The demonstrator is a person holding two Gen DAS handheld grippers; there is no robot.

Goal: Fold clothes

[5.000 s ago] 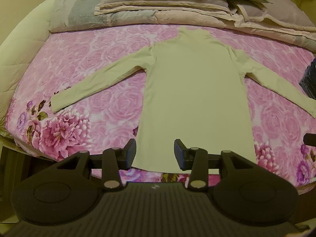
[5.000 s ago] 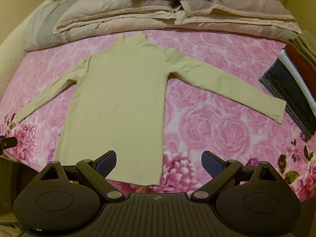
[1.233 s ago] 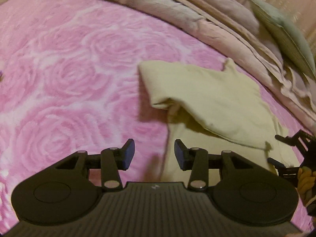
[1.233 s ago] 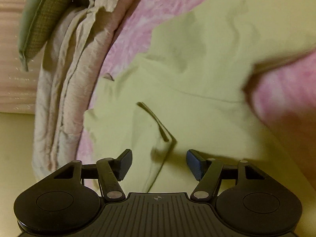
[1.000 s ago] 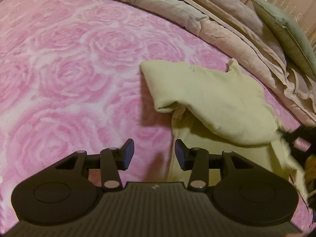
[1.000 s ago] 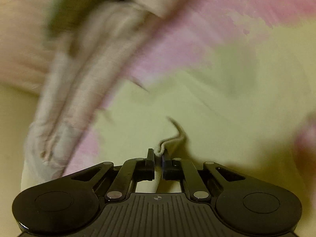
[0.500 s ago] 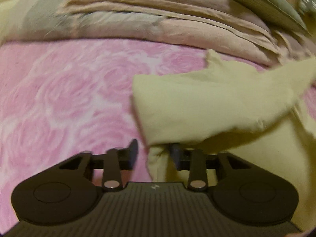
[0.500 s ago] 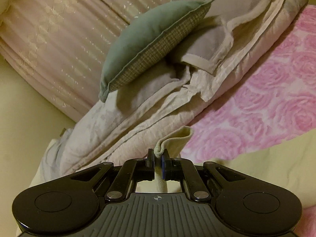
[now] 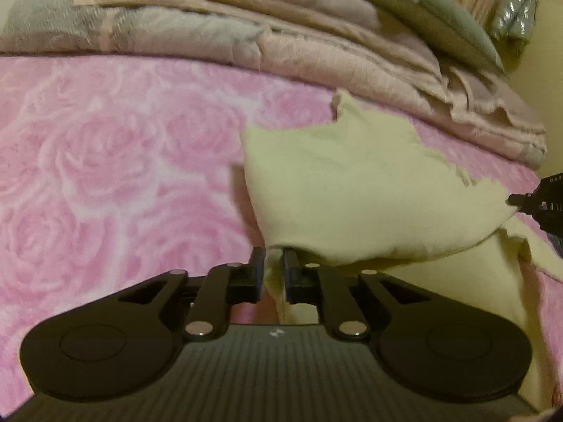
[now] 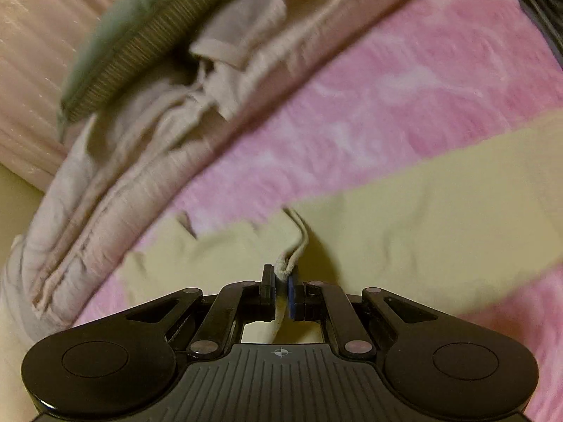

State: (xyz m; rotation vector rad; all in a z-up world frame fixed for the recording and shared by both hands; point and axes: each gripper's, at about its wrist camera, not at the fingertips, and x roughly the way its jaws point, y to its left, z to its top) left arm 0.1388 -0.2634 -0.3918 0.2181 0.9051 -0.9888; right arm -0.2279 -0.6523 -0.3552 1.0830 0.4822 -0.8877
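A pale yellow long-sleeved turtleneck top [image 9: 362, 190] lies on the pink rose bedsheet [image 9: 105, 176], its upper part folded over. My left gripper [image 9: 273, 263] is shut on a fold of the top at its left edge. My right gripper [image 10: 281, 281] is shut on another pinched edge of the top [image 10: 404, 228], with a sleeve stretching to the right. The right gripper's tip also shows at the right edge of the left wrist view [image 9: 538, 204], against the raised flap of the top.
Folded beige and grey quilts [image 9: 246, 28] with a green cushion [image 9: 422, 17] on top line the far side of the bed; they show in the right wrist view too [image 10: 140, 105]. A dark stack of clothes [image 10: 542, 0] sits at the far right.
My left gripper has closed on the top's left fold. My right gripper, shut on its edge, has come down from the raised position toward the bed, bringing the fabric with it.
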